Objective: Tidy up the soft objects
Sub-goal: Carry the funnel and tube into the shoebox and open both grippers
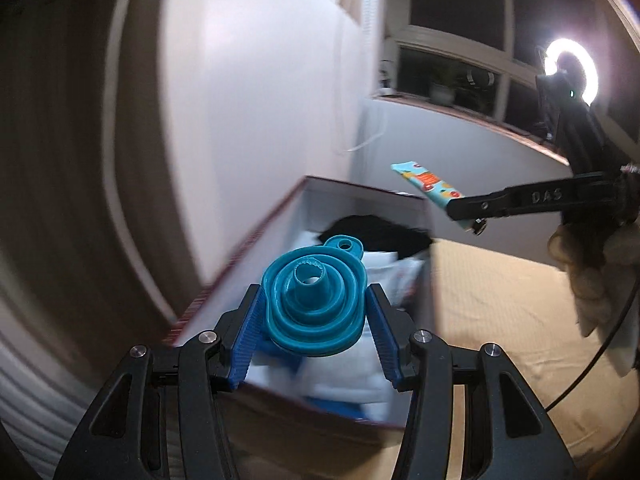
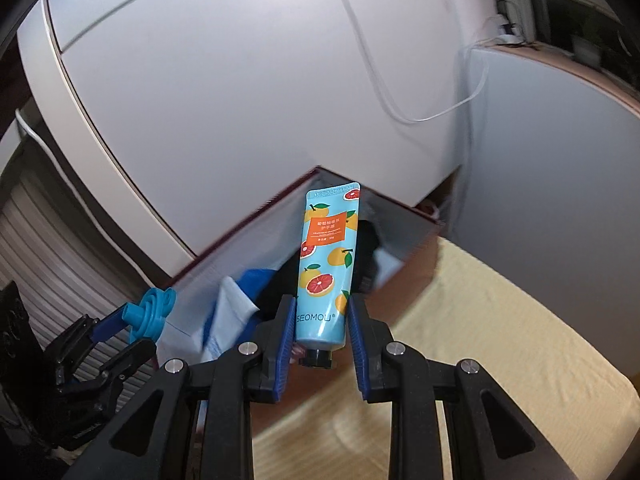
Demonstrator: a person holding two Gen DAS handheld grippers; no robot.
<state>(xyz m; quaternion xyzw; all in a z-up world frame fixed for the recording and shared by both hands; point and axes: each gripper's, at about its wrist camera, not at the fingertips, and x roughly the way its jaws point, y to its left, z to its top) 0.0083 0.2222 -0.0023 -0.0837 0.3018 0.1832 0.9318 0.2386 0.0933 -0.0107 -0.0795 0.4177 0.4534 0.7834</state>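
Observation:
My left gripper (image 1: 314,300) is shut on a teal collapsible silicone funnel (image 1: 316,300) and holds it over the near end of an open red-rimmed box (image 1: 240,248). My right gripper (image 2: 320,312) is shut on a light blue hand cream tube (image 2: 326,264) with grapefruit print, cap end down, above the box (image 2: 248,212). The tube (image 1: 426,186) and right gripper (image 1: 472,212) also show in the left wrist view, above the box's far right corner. The left gripper (image 2: 132,316) with the funnel (image 2: 150,312) shows at the lower left of the right wrist view.
The box holds a black cloth (image 1: 380,232), white and blue fabric (image 1: 348,372) and sits on a yellow-covered surface (image 1: 500,320). White walls (image 1: 260,120) rise behind it. A ring light (image 1: 572,70) and window (image 1: 460,40) are at the far right.

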